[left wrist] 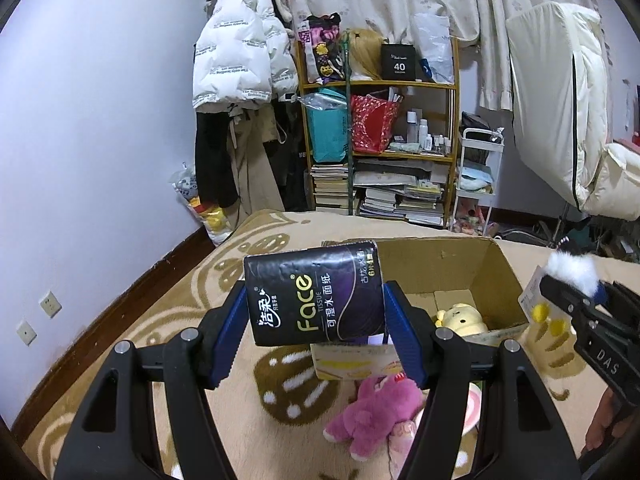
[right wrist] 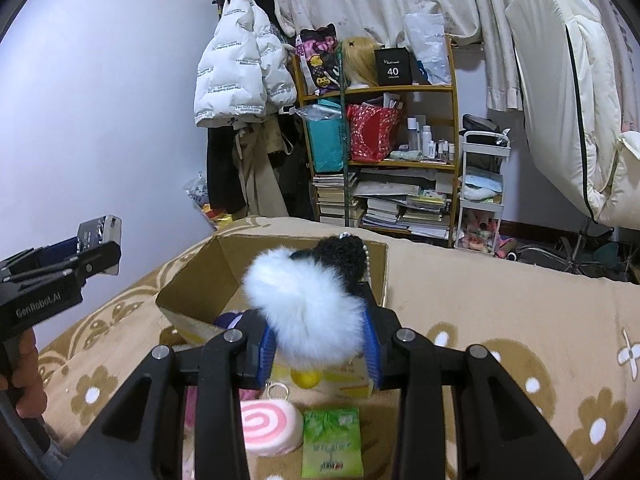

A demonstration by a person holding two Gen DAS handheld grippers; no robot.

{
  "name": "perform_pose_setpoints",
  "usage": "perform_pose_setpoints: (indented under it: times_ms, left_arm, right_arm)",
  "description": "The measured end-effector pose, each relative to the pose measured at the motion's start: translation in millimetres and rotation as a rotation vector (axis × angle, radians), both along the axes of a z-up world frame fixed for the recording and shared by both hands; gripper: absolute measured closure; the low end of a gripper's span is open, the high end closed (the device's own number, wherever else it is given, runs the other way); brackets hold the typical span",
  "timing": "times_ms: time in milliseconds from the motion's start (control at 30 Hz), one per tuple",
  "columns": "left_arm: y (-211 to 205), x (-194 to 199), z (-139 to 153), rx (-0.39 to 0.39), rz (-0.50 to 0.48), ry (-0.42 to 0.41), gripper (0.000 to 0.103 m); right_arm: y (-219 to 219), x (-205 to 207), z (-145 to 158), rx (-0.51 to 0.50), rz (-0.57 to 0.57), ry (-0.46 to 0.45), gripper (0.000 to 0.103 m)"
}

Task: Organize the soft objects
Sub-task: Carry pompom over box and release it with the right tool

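Grippers are doing the work, one in each of the person's hands, above a bed spread with a tan flowered blanket (right wrist: 500, 300); nearest, on the blanket below them, a pink plush bear (left wrist: 372, 412), a pink swirl cushion (right wrist: 268, 426) and a green tissue packet (right wrist: 332, 444) are lying close together, waiting their turn; the left gripper (left wrist: 316, 312) is clamping a black tissue pack (left wrist: 314, 292) by its two short sides, blue pads pressing in, while the right gripper (right wrist: 318, 340) is squeezing a white fluffy toy (right wrist: 308, 308) with a black fuzzy part and a string of beads behind it; both loads are hanging in the air just short of the cardboard box (right wrist: 192, 280), which is sitting open near the middle of the bed with a yellow plush (left wrist: 460, 318) already lying in its bottom; the tissue pack is looking light and yielding, its glossy wrap likely slippery, so a hold across the flat ends seems the sound one; the fluffy toy is looking nearly weightless and very compressible, and taking it through the thick of its body, not by the fur tips, is probably what is keeping it from sliding; beyond the far edge of the bed, a wooden shelf (left wrist: 380, 88) full of books and bags is standing against the wall beside a hanging white jacket (left wrist: 240, 44).
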State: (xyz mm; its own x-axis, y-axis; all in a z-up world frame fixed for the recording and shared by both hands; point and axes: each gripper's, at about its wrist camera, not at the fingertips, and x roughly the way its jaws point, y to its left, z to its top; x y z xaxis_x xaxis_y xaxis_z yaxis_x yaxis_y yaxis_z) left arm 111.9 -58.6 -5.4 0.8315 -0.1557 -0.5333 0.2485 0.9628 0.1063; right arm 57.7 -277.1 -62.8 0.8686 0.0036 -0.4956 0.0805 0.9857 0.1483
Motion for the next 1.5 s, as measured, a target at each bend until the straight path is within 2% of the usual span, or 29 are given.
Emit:
perform_pose_setpoints:
  times_ms: [100,333,633,867,1033,1500]
  left_arm:
    - [-6,7,-1,0.009,-0.007,-0.014,0.038]
    - [-14,25,-8,-0.016,-0.019,0.005,0.038]
    - [-27,42,-21,-0.004,-0.038,0.021,0.038]
    - [-37,52,-27,-0.018,-0.058,0.039,0.038]
    - [-45,54,-34,-0.012,-0.076,0.055,0.038]
    - [-55,58,-49,0.006,-0.114,0.116,0.037]
  right_arm:
    - [-2,10,0,-0.008,0.005,-0.002,0.065]
    - [-8,36,-5,-0.012,0.033,-0.002,0.065]
    - [-11,57,-20,-0.026,0.039,0.001,0.065]
    - [-10,60,-27,-0.024,0.043,0.010,0.065]
    - [-13,61,-32,0.015,0.038,0.013,0.065]
    - [-7,62,-38,0.033,0.057,0.024,0.064]
